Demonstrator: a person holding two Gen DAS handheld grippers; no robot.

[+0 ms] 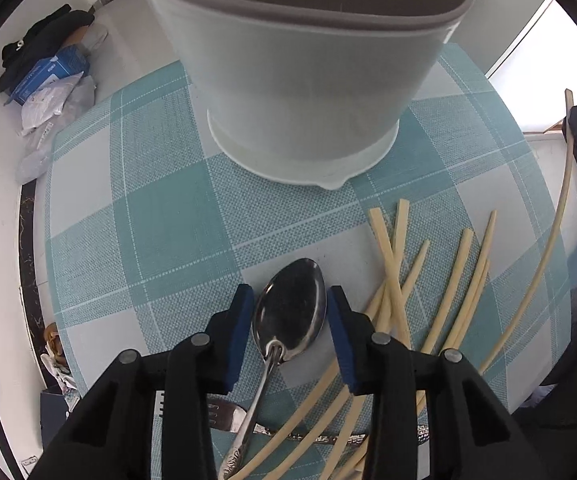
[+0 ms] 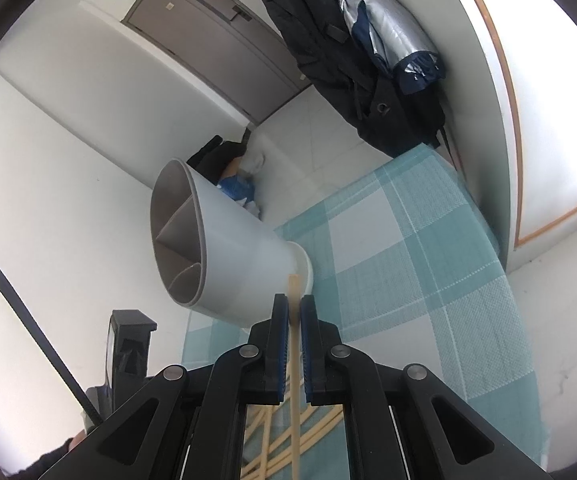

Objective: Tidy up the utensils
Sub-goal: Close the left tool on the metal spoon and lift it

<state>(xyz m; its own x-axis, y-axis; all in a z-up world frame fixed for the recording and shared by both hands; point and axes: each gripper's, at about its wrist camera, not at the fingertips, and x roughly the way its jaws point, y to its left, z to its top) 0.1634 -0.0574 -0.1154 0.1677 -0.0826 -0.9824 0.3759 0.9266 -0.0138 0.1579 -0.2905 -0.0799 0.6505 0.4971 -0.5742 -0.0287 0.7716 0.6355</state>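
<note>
— Nearest item? 
— Left gripper (image 1: 290, 300), mine, pointing down. Jaws part-open, straddling the bowl of a steel spoon (image 1: 291, 312) on the checked placemat (image 1: 148, 220); pads flank it, no contact visible, so I judge it not gripped.

— Right gripper (image 2: 294, 316)? 
— Clamped on one chopstick (image 2: 295, 360), raised clear for carrying, I think.

— Destination? 
— Divided utensil holder (image 1: 304, 80), far side, upright. Loose chopsticks (image 1: 428, 280) right; fork (image 1: 224, 416) near, under the spoon handle.
</note>
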